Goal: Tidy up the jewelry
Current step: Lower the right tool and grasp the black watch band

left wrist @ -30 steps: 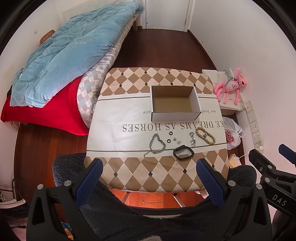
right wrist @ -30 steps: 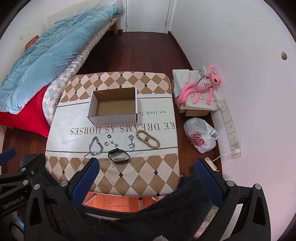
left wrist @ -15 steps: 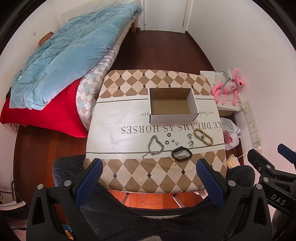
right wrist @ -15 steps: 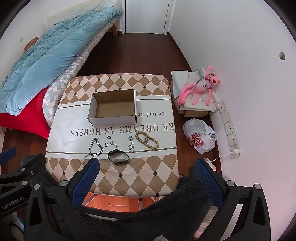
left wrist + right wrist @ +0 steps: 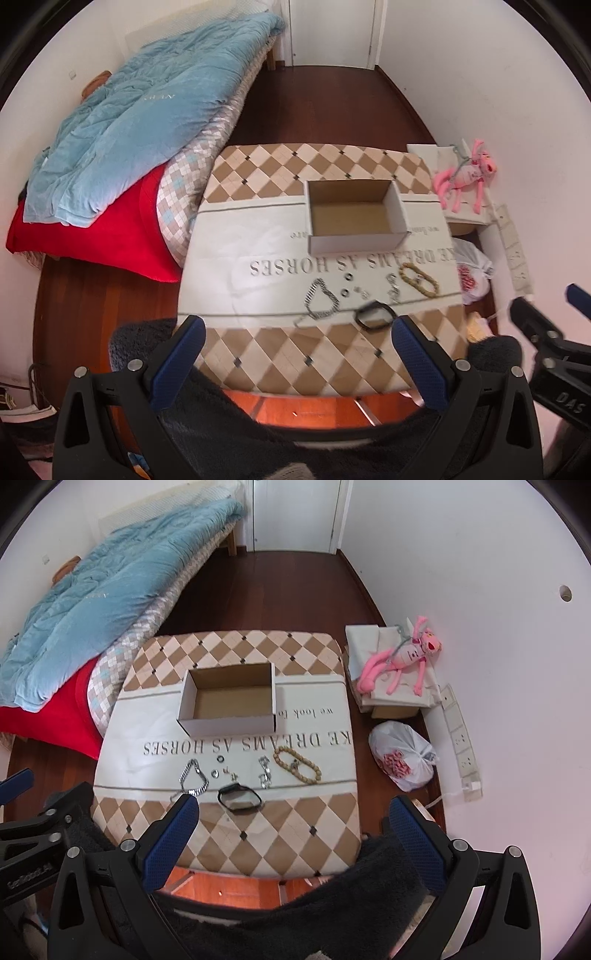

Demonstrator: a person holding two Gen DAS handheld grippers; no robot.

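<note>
An open, empty cardboard box (image 5: 354, 218) (image 5: 229, 701) stands mid-table. In front of it lies a row of jewelry: a silver chain bracelet (image 5: 320, 297) (image 5: 193, 776), small rings (image 5: 348, 277) (image 5: 220, 759), a silver clasp piece (image 5: 393, 290) (image 5: 264, 772), a wooden bead bracelet (image 5: 418, 279) (image 5: 297, 765) and a black band (image 5: 373, 315) (image 5: 239, 798). My left gripper (image 5: 301, 363) and right gripper (image 5: 291, 843) are both open and empty, held high above the table's near edge, well short of the jewelry.
The table wears a checkered cloth (image 5: 258, 834) with printed text. A bed with a blue quilt (image 5: 136, 122) lies left. A pink plush toy (image 5: 402, 657) on boxes and a white plastic bag (image 5: 402, 760) sit right by the wall.
Both grippers have drifted slightly back and up, so the table looks a little smaller and farther. The left view is slightly blurred. Nothing on the table has moved.
</note>
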